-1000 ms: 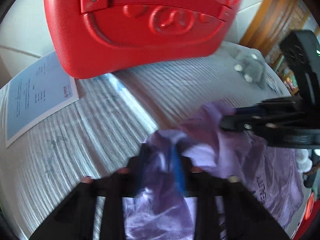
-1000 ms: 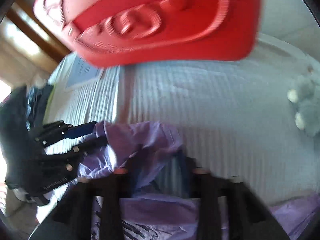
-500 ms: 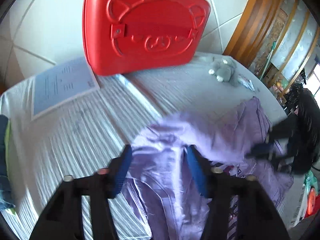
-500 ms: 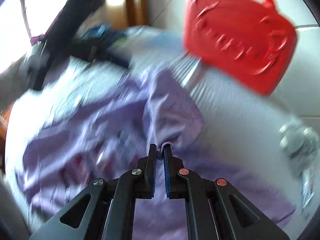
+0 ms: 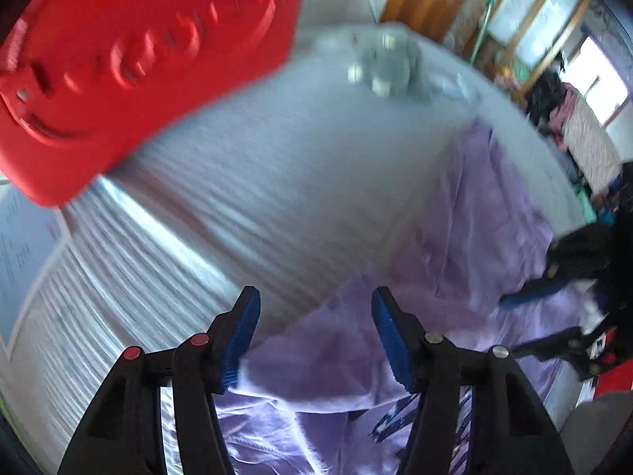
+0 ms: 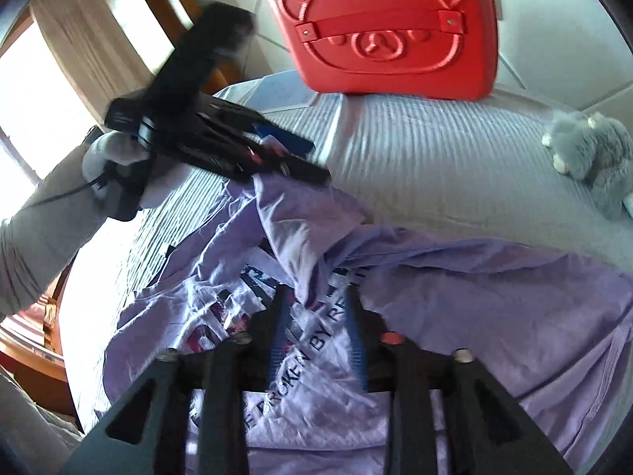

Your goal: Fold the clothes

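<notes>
Nearest the right wrist camera, the right gripper (image 6: 316, 328) is seen opening, jaws parted over the lilac T-shirt (image 6: 455, 297) with nothing pinched. Beyond, the left gripper (image 5: 314, 332) stands wide, empty, above a folded-over sleeve. Before regripping, the sleeve should be smoothed flat. The shirt's long axis is laid across the striped bedcover (image 6: 435, 150).
</notes>
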A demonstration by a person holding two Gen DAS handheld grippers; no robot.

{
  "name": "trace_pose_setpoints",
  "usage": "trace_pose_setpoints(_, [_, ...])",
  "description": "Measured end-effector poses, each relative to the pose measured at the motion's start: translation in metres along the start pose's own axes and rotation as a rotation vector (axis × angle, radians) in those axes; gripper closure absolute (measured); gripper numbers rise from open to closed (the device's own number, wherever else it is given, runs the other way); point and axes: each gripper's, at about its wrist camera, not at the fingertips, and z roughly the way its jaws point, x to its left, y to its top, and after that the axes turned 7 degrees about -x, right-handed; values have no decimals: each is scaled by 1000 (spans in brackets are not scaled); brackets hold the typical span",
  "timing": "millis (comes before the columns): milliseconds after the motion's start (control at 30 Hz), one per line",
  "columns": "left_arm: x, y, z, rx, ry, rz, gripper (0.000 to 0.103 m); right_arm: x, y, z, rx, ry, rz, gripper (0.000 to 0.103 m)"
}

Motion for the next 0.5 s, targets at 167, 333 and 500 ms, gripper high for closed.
trace_pose_setpoints(167, [-5, -17, -4, -20, 23, 4, 71, 6, -3, 17, 17, -20, -37, 58])
trace_pose_setpoints(333, [-16, -22, -22, -70, 137, 47, 93, 15, 6, 43, 107, -67, -122, 100])
trace_pose_setpoints(500, [6, -1, -54, -272, 375, -64, 94, 10, 57, 33, -17, -215, -253, 100])
